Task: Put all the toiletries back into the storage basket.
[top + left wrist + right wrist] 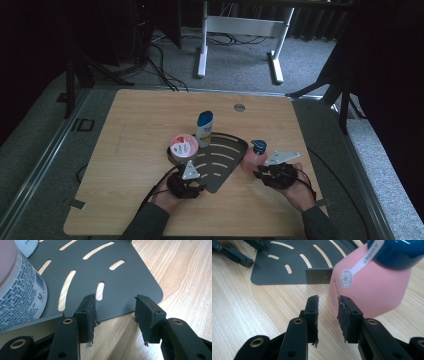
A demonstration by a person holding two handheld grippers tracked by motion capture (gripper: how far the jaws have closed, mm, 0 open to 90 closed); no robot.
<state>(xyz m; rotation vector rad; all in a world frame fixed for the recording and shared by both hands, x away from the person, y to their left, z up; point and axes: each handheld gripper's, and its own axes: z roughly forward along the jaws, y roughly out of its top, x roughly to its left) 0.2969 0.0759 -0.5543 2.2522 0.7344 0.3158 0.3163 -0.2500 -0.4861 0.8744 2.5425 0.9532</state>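
Right gripper [328,308] sits jaws apart just beside the pink bottle [372,287] standing off the slotted tray's [287,255] edge, so it should shift sideways to straddle the body squarely before closing, while left gripper [116,307] hangs open, empty, at the tray corner.

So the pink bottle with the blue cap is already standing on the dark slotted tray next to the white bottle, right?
Not quite. The pink bottle with the blue cap stands on the bare wooden table, just off the right edge of the dark slotted tray, by the right hand-held gripper. The white bottle is on the tray. The high view shows this.
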